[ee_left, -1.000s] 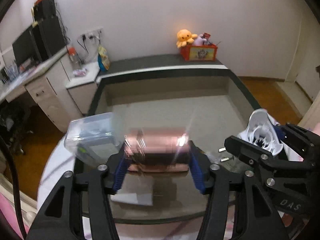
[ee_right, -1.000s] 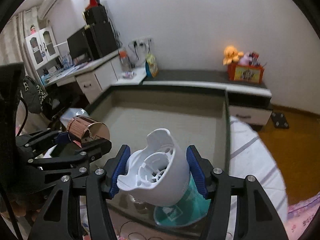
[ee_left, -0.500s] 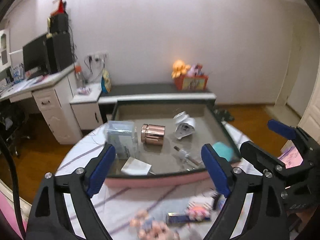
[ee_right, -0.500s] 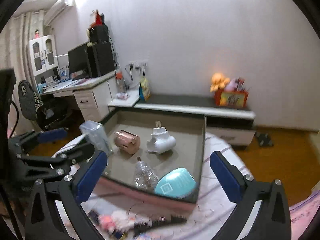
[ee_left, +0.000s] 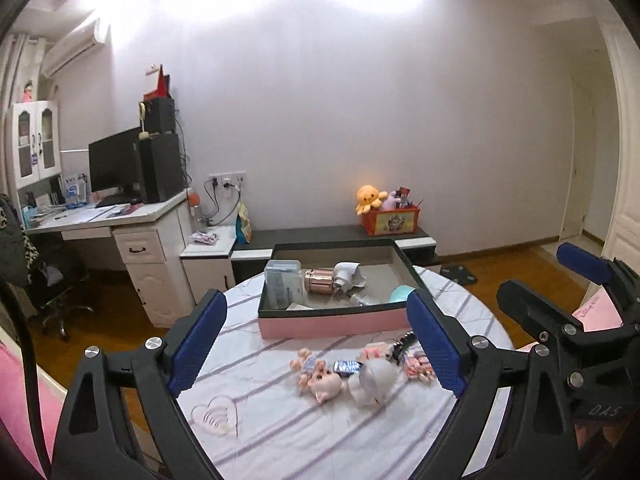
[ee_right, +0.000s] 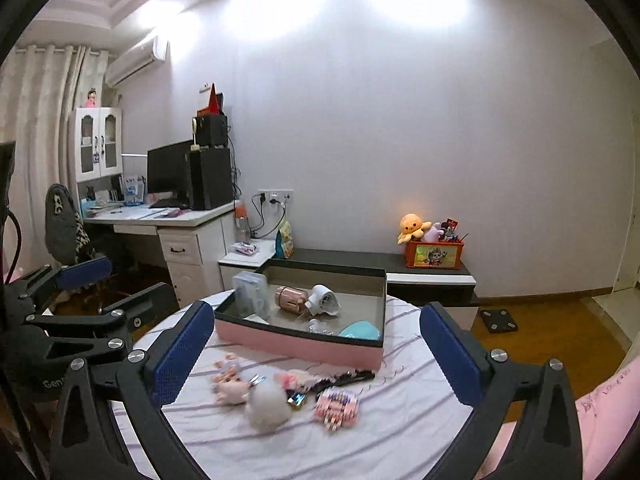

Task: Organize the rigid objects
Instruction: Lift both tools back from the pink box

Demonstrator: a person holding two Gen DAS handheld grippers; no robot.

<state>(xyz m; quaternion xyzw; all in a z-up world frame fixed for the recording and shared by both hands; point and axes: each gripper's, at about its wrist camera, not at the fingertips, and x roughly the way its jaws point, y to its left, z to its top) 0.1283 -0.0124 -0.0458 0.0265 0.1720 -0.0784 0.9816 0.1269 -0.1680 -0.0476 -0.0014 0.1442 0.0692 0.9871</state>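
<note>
A pink box [ee_left: 332, 322] with a dark rim stands on the round striped table. In it lie a copper canister [ee_left: 319, 281], a white plug adapter [ee_left: 347, 273], a clear plastic case [ee_left: 281, 284], a teal item [ee_left: 401, 292] and a clear bottle. The right wrist view also shows the box [ee_right: 296, 342], canister [ee_right: 289, 298] and adapter [ee_right: 323, 300]. My left gripper [ee_left: 316, 348] is open and empty, held back above the table's near side. My right gripper [ee_right: 316, 354] is open and empty too, and shows at the right of the left wrist view [ee_left: 576, 292].
Small soft toys, a white plush [ee_left: 374, 376] and trinkets [ee_right: 336, 404] lie on the tablecloth [ee_left: 280, 436] in front of the box. A desk with monitor [ee_left: 114, 166] stands left; a low cabinet with an orange toy box [ee_left: 390, 220] is behind.
A second ago both grippers held the canister and the adapter over the box. Both have let go, opened wide and pulled far back from the box.
</note>
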